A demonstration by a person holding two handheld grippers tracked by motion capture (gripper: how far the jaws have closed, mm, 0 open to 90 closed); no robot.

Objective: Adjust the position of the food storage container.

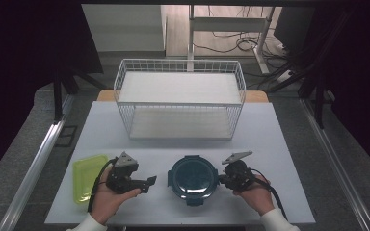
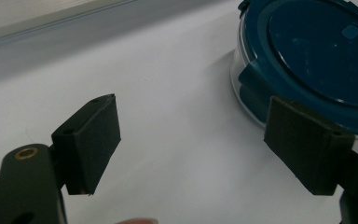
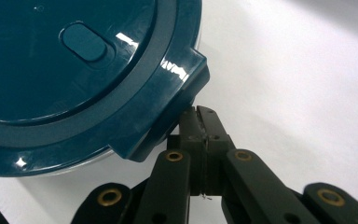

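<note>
Teal lid (image 3: pixel 70 70) close up in your right claw view shows an oval tab and a side latch that the high view cannot resolve. From above, the round container (image 1: pixel 192 179) sits on the white surface (image 1: pixel 270 144) between your hands, with a wire basket (image 1: pixel 180 98) behind and a yellow-green tray (image 1: pixel 87 175) at far left. Your right claw (image 1: pixel 220 180) is pinched together, its tips against the latch at the container's right edge. Your left claw (image 1: pixel 150 183) stands wide apart, holding nothing, the container just beyond its right jaw.
</note>
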